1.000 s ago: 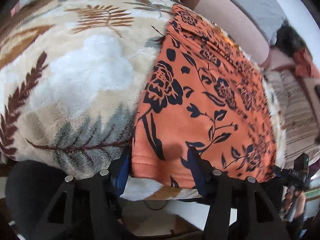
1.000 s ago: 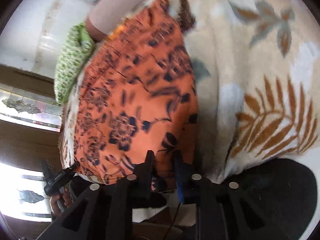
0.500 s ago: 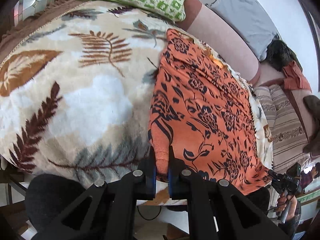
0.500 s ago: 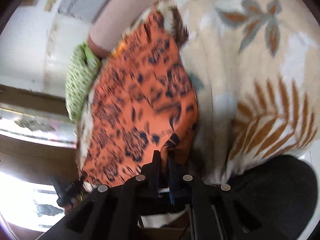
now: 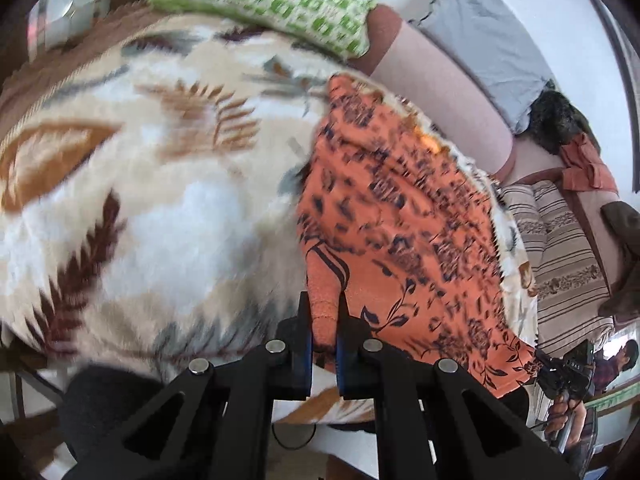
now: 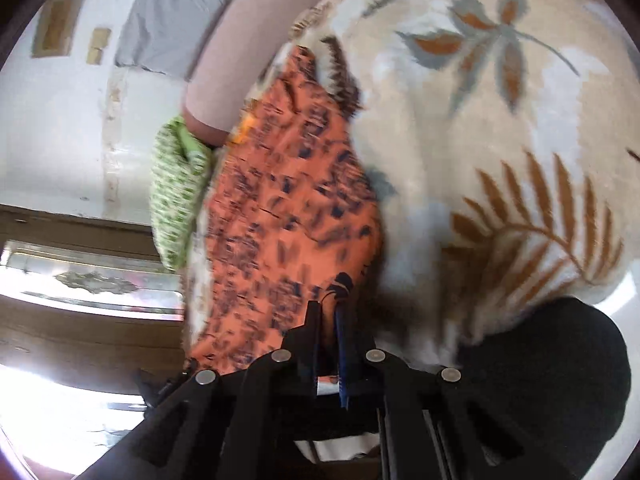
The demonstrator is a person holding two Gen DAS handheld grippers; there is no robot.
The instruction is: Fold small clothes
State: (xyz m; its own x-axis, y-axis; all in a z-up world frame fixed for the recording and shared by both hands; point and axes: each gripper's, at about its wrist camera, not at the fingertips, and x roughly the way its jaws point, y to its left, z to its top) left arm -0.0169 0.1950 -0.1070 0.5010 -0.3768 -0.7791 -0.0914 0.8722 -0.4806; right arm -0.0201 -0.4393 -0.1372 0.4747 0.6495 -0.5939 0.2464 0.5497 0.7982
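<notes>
An orange cloth with a dark floral print [image 5: 400,216] lies spread on a cream leaf-patterned blanket [image 5: 160,200]. My left gripper [image 5: 323,312] is shut on the cloth's near left corner, which bunches up between the fingers. My right gripper [image 6: 330,316] is shut on the cloth's near right corner [image 6: 340,284]; the cloth [image 6: 280,208] stretches away from it over the blanket [image 6: 500,140]. Both corners are lifted slightly off the blanket.
A green-and-white pillow [image 5: 260,4] lies at the blanket's far end, also in the right wrist view [image 6: 176,196]. A pink bolster [image 5: 440,84] and striped bedding [image 5: 560,252] lie to the right. A person with a handheld device [image 5: 572,372] stands at lower right.
My left gripper closed from open onto the cloth's near left corner. Both grippers have lifted and pulled the near edge up and forward, and the views have risen.
</notes>
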